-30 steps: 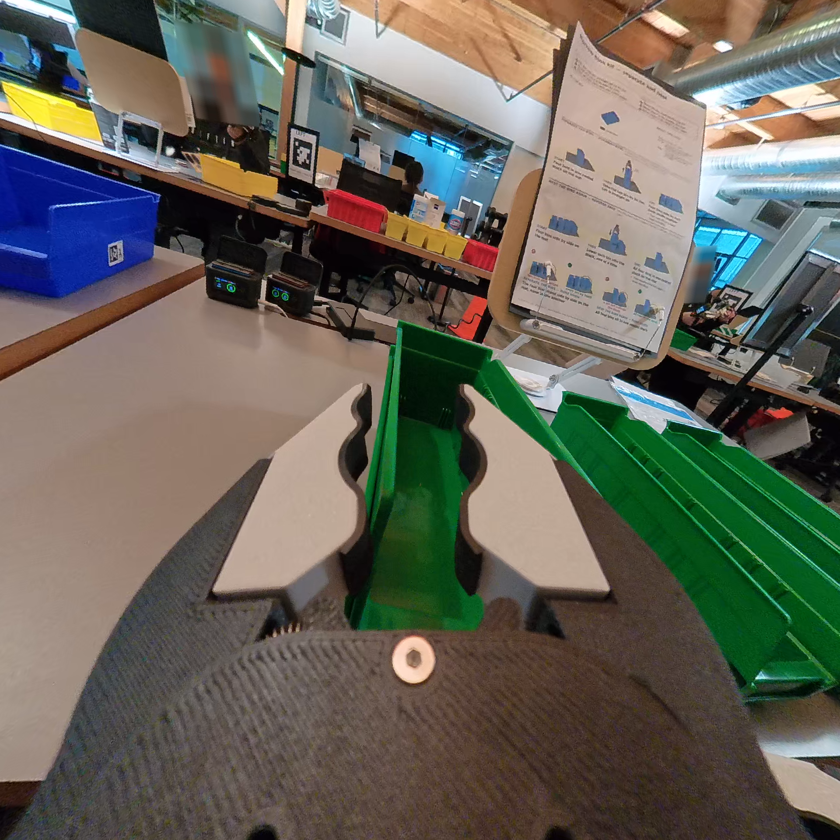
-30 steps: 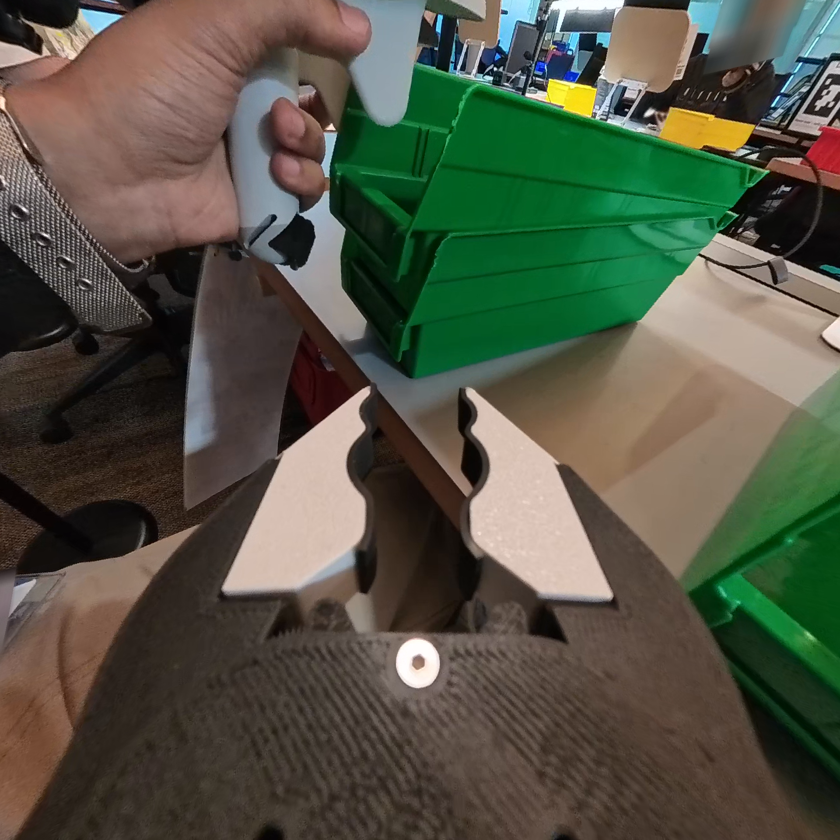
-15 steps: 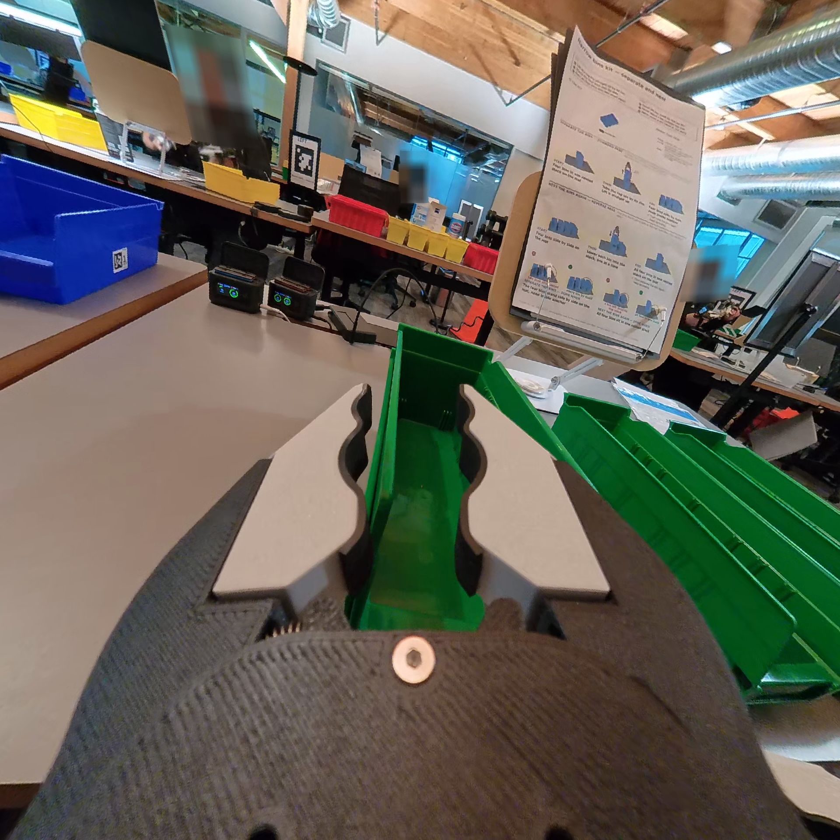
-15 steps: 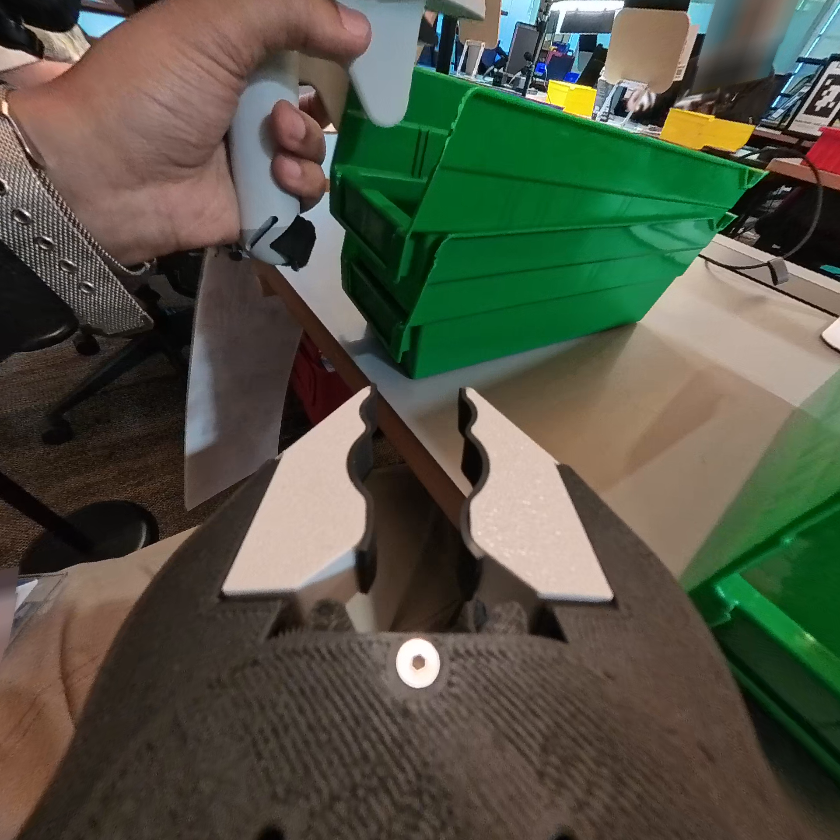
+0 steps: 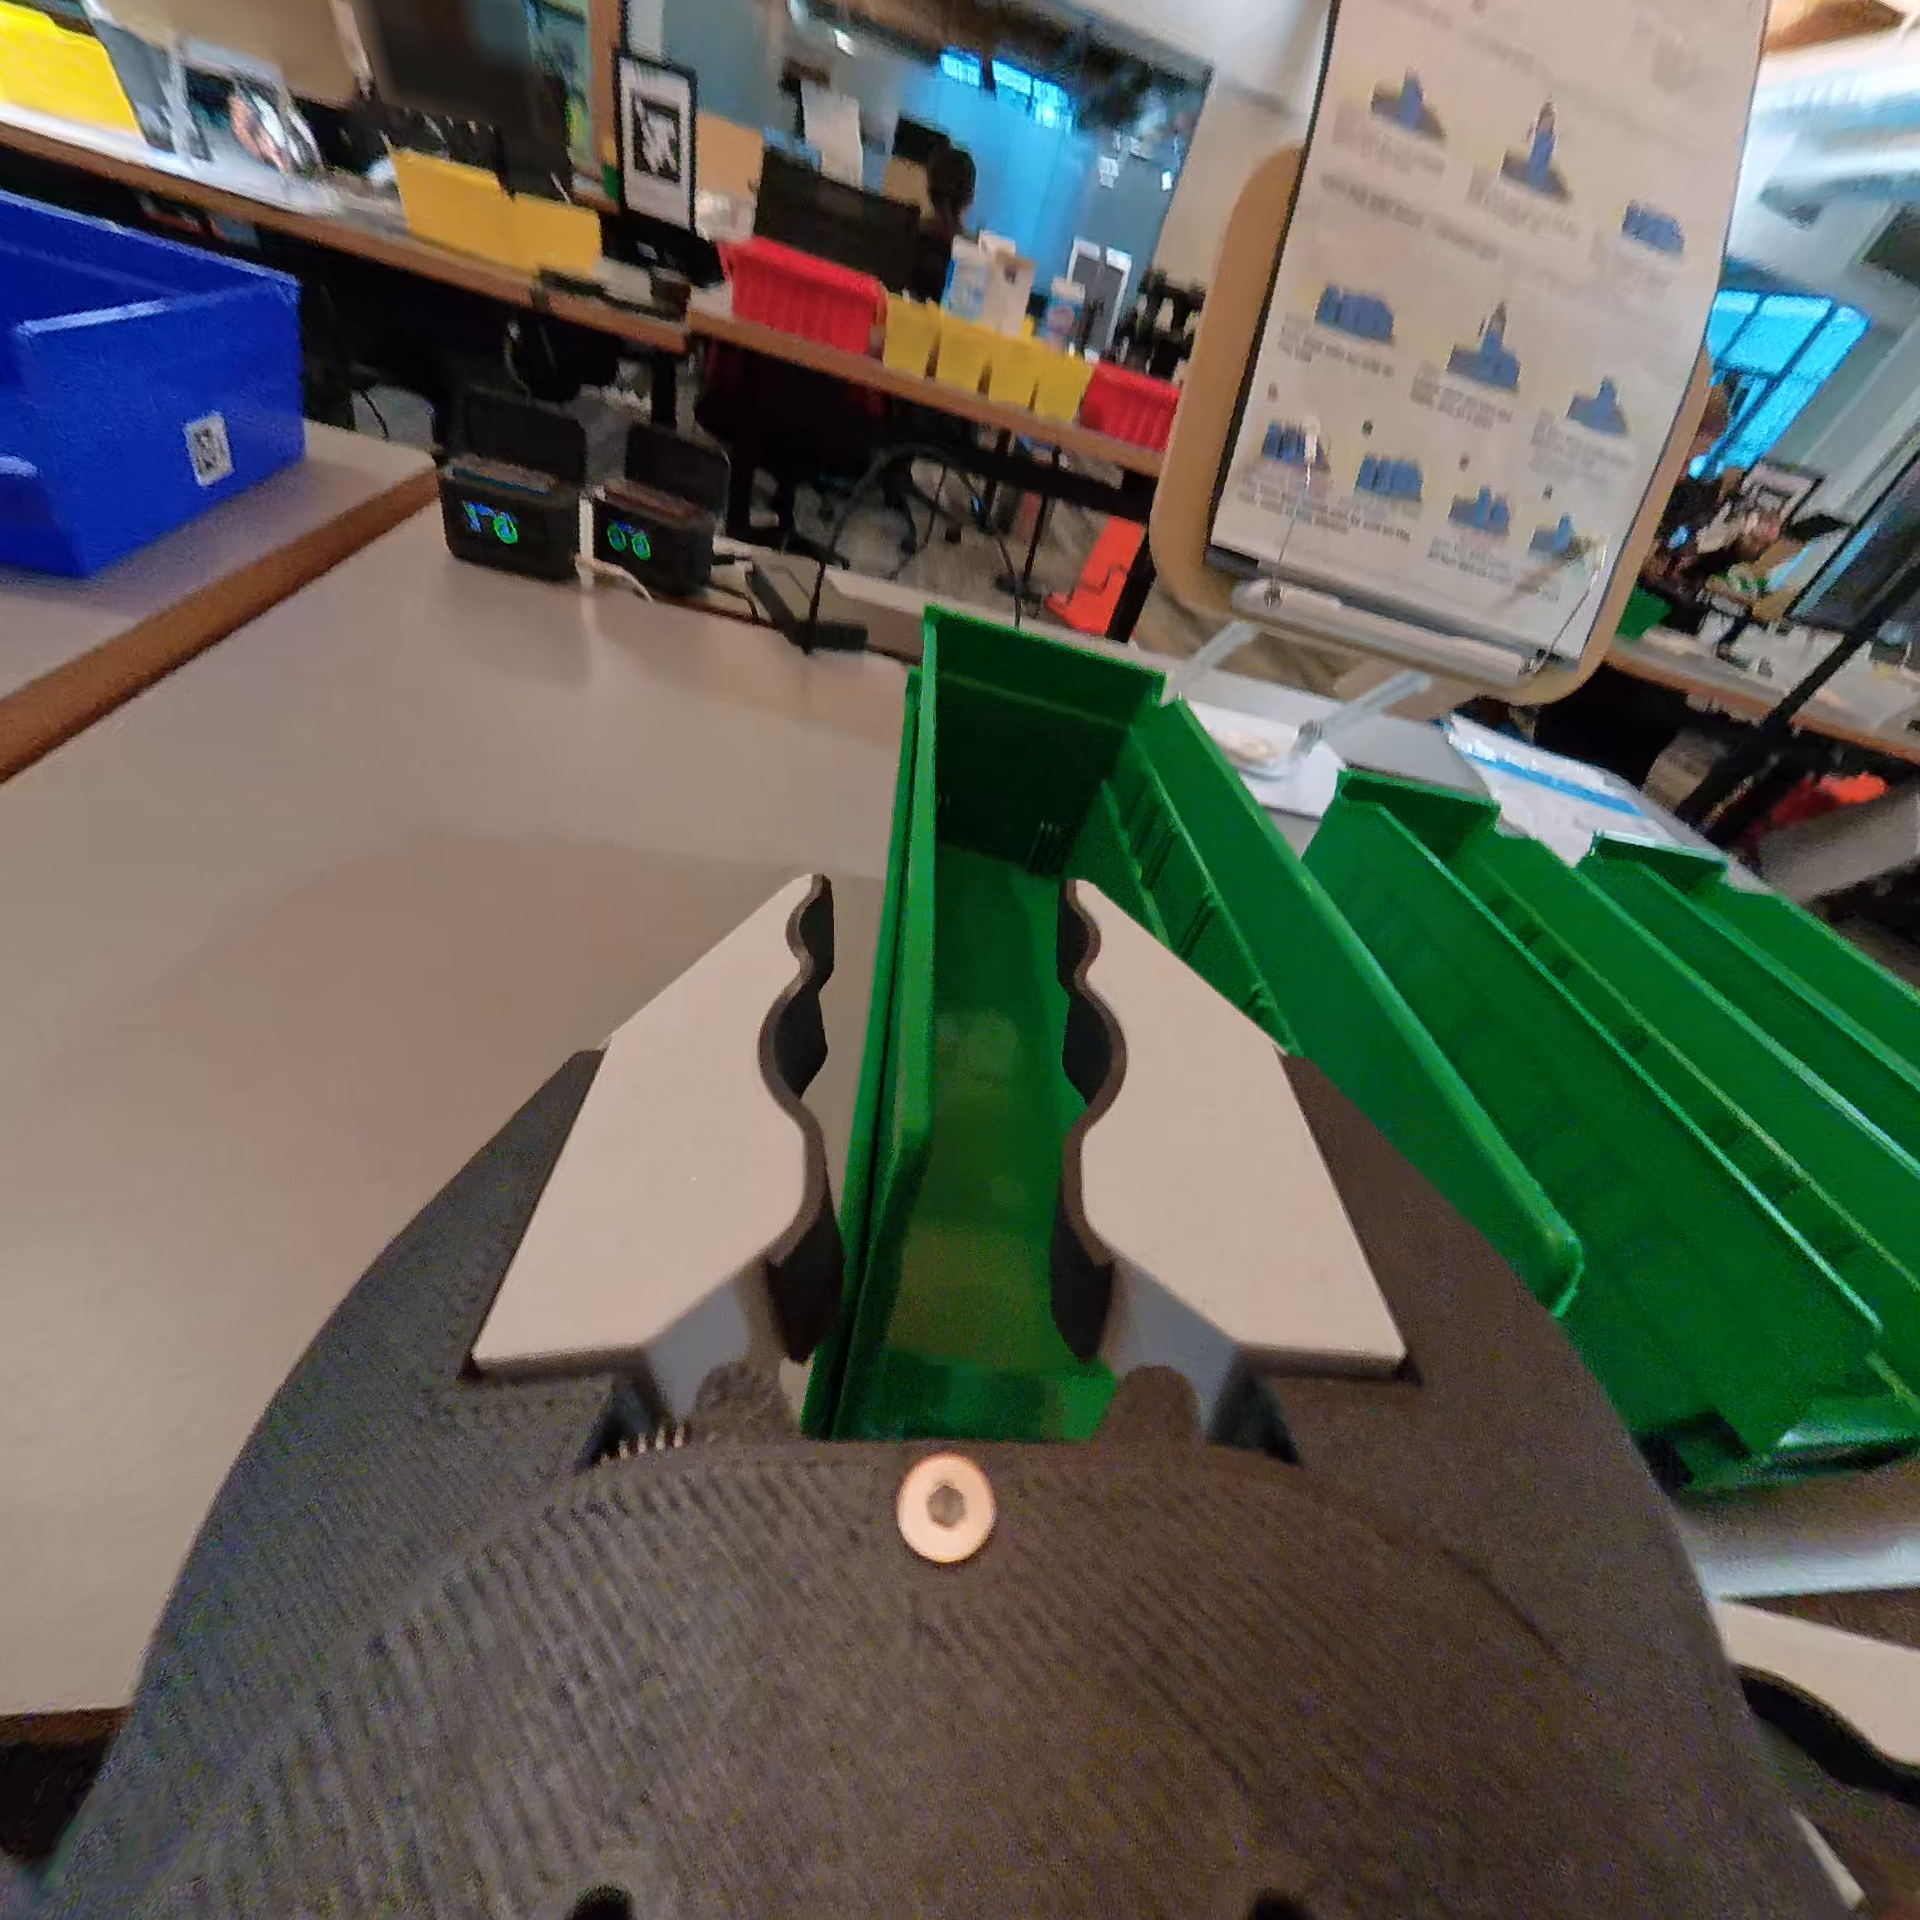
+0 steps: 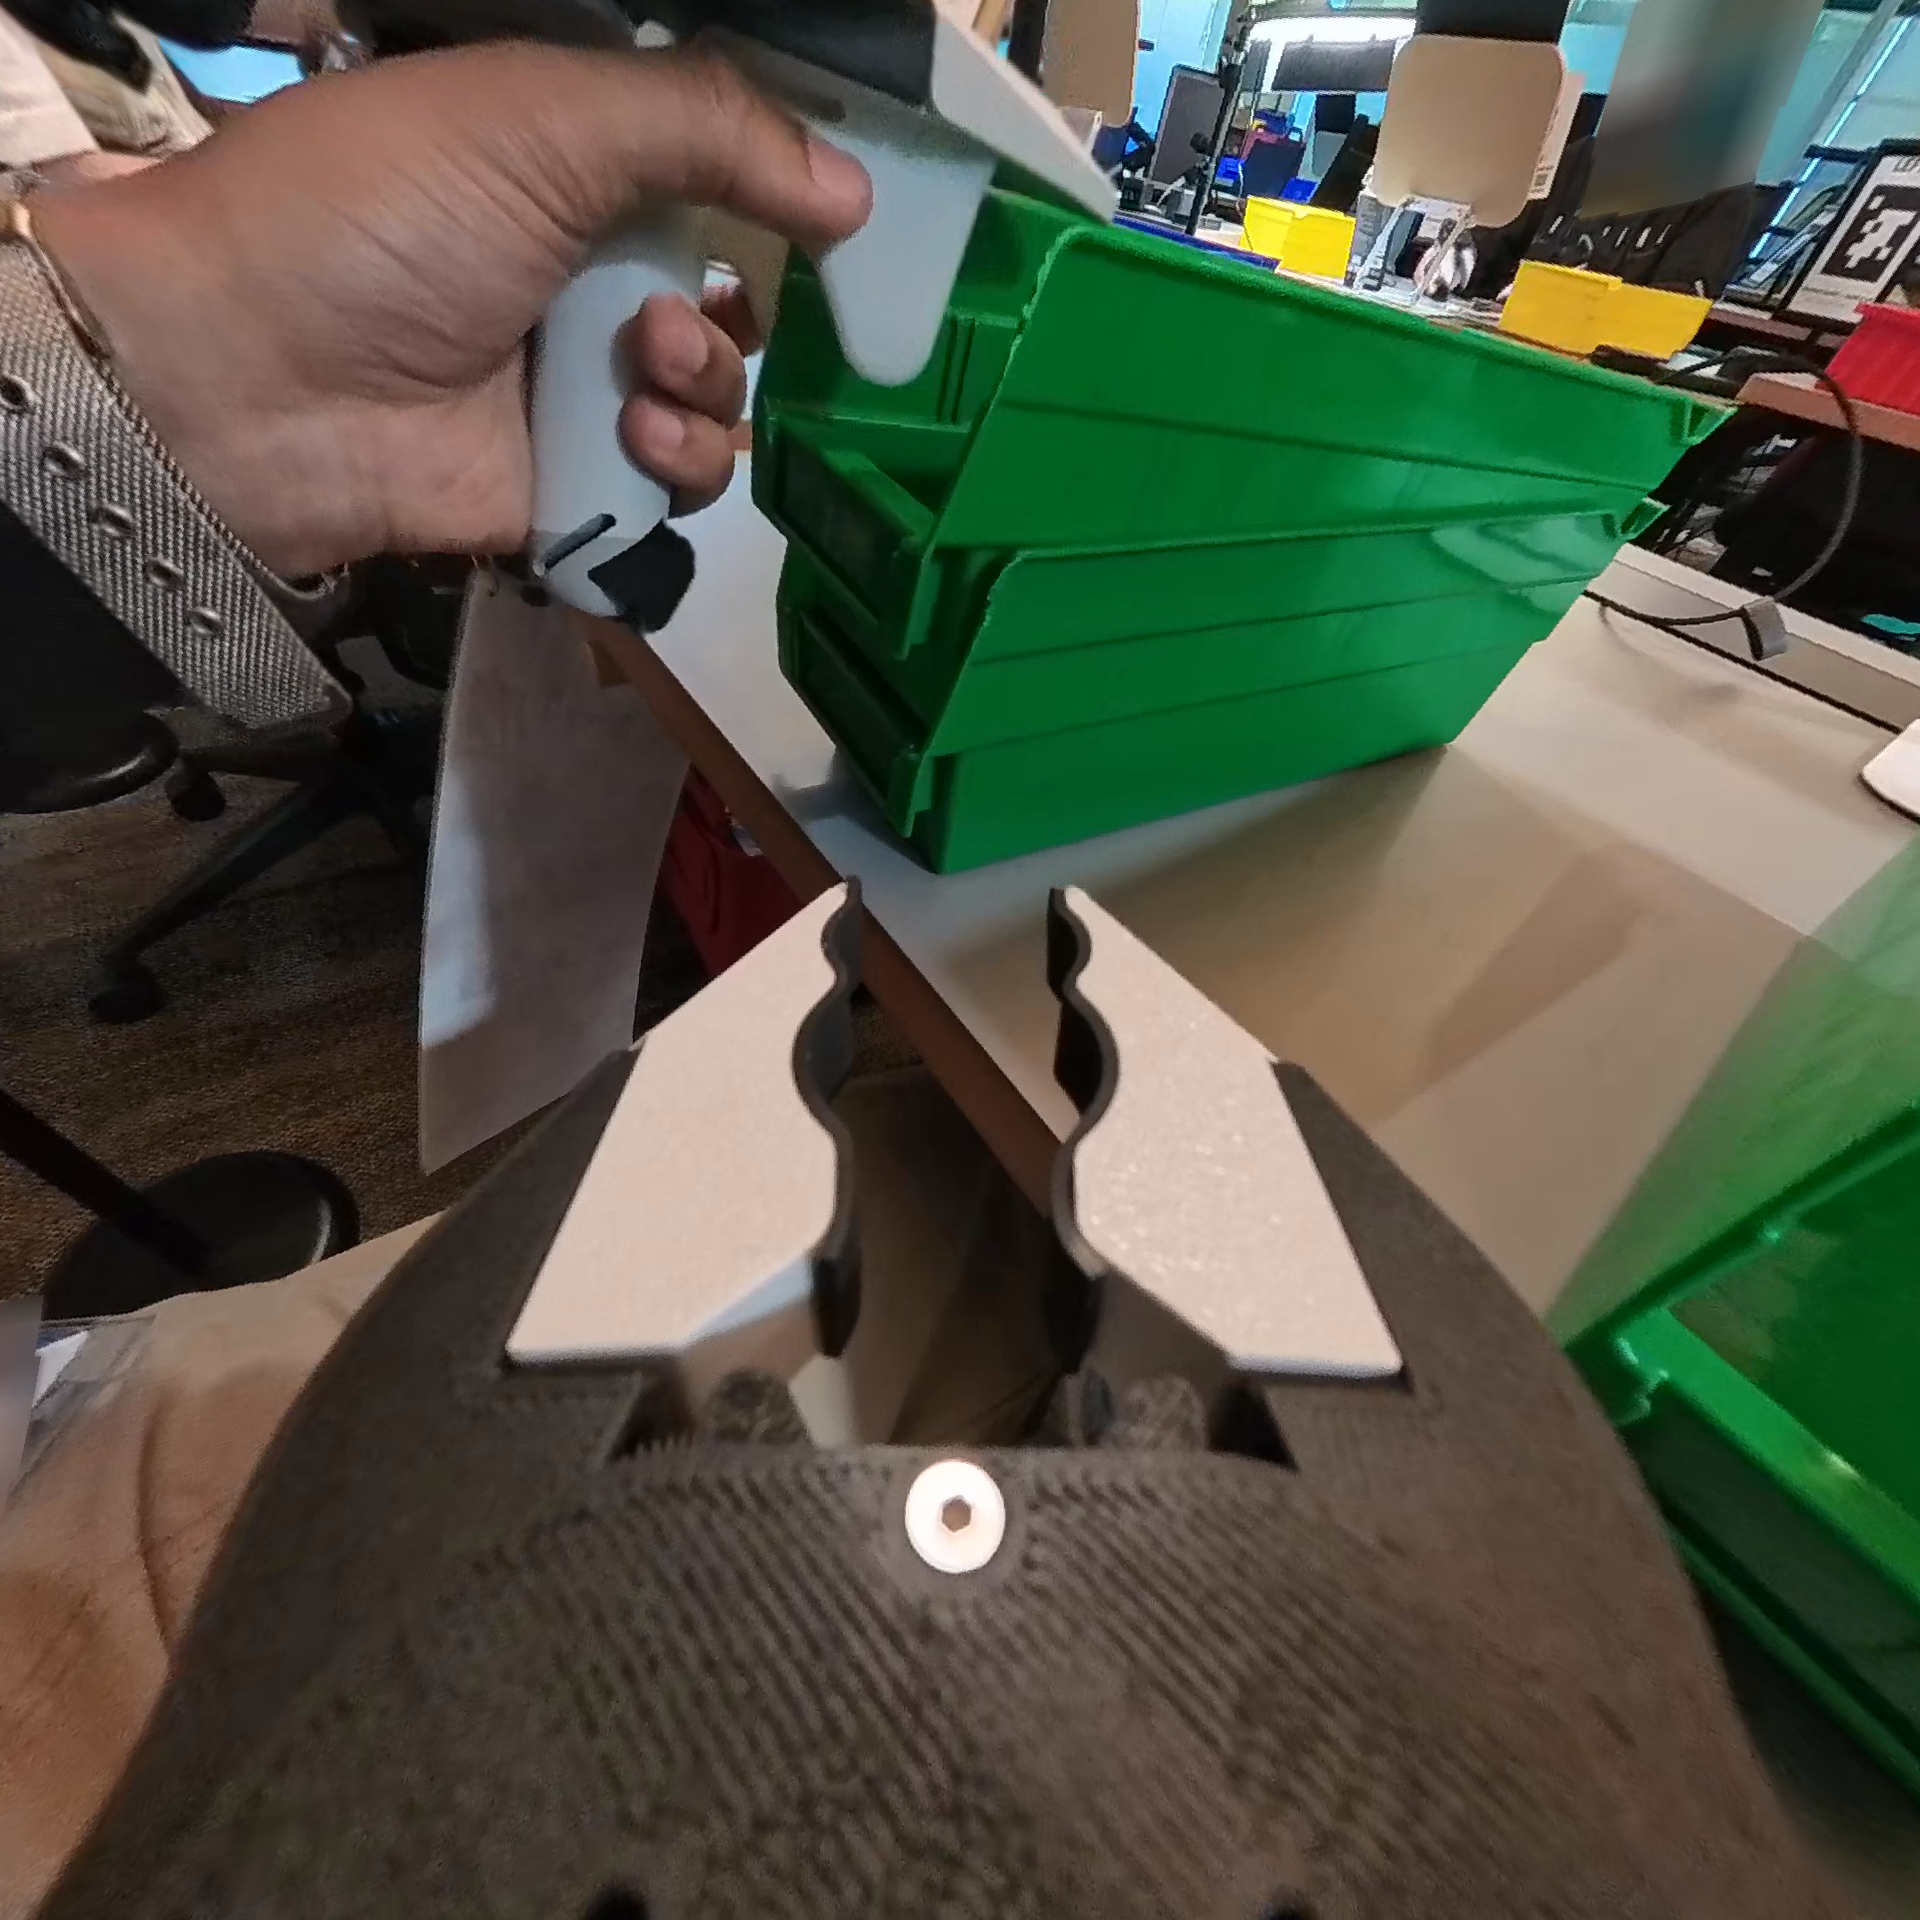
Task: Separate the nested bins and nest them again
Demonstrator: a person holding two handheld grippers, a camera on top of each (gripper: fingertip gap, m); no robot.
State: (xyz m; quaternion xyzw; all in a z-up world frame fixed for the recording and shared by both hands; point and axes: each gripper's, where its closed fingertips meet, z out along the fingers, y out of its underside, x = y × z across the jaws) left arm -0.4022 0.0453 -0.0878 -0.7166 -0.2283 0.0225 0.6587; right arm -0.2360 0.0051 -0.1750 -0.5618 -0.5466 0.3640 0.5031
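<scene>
Left wrist view first, going left to right: one blue bin point(image 5: 156, 384) on the neighbouring desk, then two small black chargers point(image 5: 577, 520) with green lights at the far edge of the grey table point(image 5: 364, 883). The left gripper point(image 5: 945, 914) has its jaws spread, one on either side of the left wall of a green bin point(image 5: 982, 1039); whether the fingers actually touch that wall I can't tell. That bin sits tilted as the top one of a green stack point(image 5: 1662, 1143). Behind the stack there's one instruction sheet point(image 5: 1475, 312) on a clipboard stand.

Right wrist view: a hand point(image 6: 395, 312) grips the handle of the other tool, right above the stack point(image 6: 1195, 582), where I count three bins nested. The right gripper point(image 6: 951, 914) hangs wide open over the table edge with nothing in it. Another green bin point(image 6: 1787, 1403) sits at the far right, only partly in view.
</scene>
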